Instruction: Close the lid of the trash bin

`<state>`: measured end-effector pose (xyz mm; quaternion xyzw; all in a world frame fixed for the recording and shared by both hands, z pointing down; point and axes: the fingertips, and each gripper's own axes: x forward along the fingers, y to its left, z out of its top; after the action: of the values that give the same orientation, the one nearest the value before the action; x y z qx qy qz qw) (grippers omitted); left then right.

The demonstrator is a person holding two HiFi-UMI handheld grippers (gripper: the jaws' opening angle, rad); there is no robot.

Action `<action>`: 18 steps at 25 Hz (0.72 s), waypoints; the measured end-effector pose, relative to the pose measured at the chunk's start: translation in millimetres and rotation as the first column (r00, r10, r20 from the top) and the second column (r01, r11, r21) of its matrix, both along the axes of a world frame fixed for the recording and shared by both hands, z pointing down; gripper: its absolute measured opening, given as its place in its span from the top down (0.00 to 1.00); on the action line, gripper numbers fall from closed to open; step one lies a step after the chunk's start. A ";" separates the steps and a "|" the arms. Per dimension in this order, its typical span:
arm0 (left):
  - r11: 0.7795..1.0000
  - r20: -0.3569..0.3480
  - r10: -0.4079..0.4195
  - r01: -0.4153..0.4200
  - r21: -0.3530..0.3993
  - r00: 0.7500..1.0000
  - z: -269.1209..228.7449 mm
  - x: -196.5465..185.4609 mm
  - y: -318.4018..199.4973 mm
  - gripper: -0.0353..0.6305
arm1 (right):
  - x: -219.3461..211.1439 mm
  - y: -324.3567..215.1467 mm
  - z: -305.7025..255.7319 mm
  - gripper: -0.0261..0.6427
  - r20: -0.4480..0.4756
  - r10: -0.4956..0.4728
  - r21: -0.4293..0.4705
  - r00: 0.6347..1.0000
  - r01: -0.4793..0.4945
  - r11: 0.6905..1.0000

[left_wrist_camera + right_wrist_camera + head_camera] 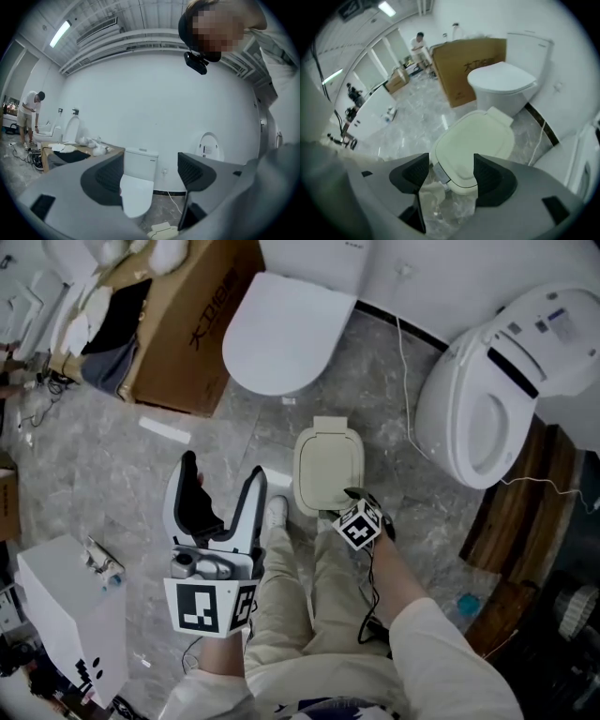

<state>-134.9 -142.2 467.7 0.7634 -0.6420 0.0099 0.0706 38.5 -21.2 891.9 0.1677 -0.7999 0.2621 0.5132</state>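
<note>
The trash bin (pixel 328 465) is a small cream bin on the grey marble floor, and its lid (pixel 474 138) lies flat and shut on it. In the head view my right gripper (pixel 356 498) hangs over the bin's near edge and points steeply down. Its jaws stand open, a little above the lid's front rim (pixel 454 176), with nothing gripped. My left gripper (pixel 223 472) is held to the left of the bin, roughly level. It is open and empty and faces a toilet, with the bin (pixel 164 231) low in its view.
A white toilet (pixel 281 334) with its seat down stands just behind the bin, next to a cardboard box (pixel 187 324). Another toilet (pixel 487 399) is at the right, with a cable (pixel 405 381) on the floor. A white cabinet (pixel 66 606) is at the left. The person's shoe (pixel 275 512) is beside the bin.
</note>
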 end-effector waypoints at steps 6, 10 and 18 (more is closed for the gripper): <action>0.999 -0.033 0.045 -0.045 -0.001 0.998 -78.4 10.0 25.7 0.43 | 38.5 -82.2 -209.5 0.51 0.270 0.453 0.204 0.850 -0.510 0.836; 0.993 -0.075 0.115 -0.112 0.045 0.991 -134.4 19.7 35.0 0.43 | 71.8 -114.8 -385.4 0.52 0.482 0.471 0.418 0.739 -0.666 0.618; 0.951 -0.098 0.252 -0.227 0.210 0.963 -205.5 47.6 36.6 0.43 | 73.3 -83.4 -599.9 0.76 0.677 0.241 0.650 0.695 -0.719 0.248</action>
<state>-87.3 -105.6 262.2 0.8381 -0.5367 -0.0925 0.0326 111.9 -104.6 292.0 0.5904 -0.8061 -0.0205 0.0350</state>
